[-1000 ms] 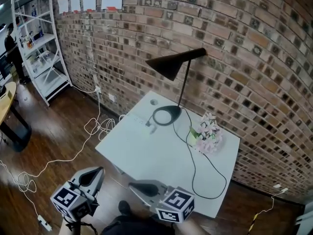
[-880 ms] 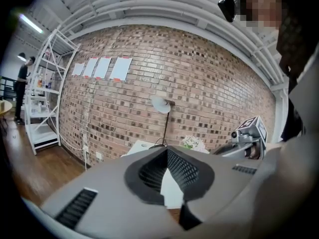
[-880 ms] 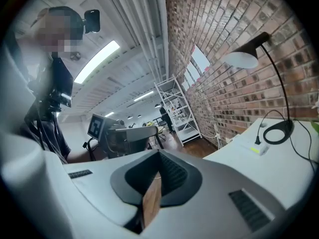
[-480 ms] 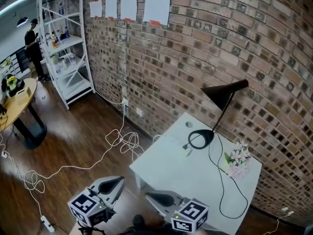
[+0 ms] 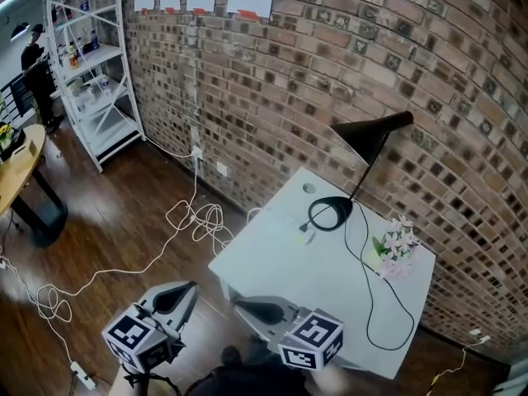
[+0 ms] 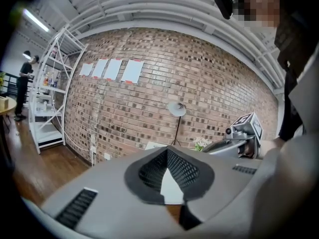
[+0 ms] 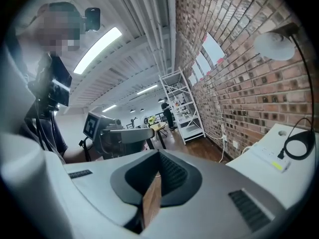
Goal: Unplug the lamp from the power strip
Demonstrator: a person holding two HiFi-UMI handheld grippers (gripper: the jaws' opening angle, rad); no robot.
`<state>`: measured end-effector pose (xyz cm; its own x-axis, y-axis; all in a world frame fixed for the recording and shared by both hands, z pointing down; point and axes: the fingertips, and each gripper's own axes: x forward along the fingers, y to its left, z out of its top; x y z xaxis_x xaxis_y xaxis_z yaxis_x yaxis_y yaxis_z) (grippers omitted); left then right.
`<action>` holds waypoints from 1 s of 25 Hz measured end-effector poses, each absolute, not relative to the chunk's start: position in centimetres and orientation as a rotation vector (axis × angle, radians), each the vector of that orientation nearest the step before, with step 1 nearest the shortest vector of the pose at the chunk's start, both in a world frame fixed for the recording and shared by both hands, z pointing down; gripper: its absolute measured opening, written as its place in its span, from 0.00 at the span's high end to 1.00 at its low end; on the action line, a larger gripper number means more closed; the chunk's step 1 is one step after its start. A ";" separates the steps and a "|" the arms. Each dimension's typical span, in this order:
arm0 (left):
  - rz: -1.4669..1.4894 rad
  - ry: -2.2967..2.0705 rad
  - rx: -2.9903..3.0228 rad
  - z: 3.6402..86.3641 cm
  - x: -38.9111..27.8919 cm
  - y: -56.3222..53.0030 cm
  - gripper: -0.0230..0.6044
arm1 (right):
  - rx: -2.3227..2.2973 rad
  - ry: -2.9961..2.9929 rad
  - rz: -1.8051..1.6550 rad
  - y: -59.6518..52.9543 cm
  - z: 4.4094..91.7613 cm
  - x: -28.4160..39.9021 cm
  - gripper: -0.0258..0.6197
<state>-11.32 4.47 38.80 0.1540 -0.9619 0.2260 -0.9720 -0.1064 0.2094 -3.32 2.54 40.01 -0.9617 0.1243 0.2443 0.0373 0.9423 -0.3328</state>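
Brick wall [image 5: 330, 48] backs a white table [image 5: 313, 295] where the black lamp [image 5: 363, 134] stands at the far edge, its plug in the white power strip [image 5: 285, 219] just beside the lamp's base, towards the far left corner. Both tools hang well short of it. The left gripper [image 5: 190, 289] is over the floor and the right gripper [image 5: 239, 305] at the near edge, each with jaws together on nothing.

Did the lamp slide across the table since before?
No. The lamp stays at the table's far side by the brick wall, with the flowers to its right, same as earlier.
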 end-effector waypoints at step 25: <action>0.382 -1.599 2.225 42.5 -3.7 -15.4 0.95 | 0.223 -2.753 0.330 -15.7 45.5 3.7 0.98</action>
<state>-3.70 -15.37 42.46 0.3184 -0.8466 0.4265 -0.9479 -0.2857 0.1406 3.70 -15.71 45.50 -0.9236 -0.1117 0.3668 -0.1953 0.9603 -0.1993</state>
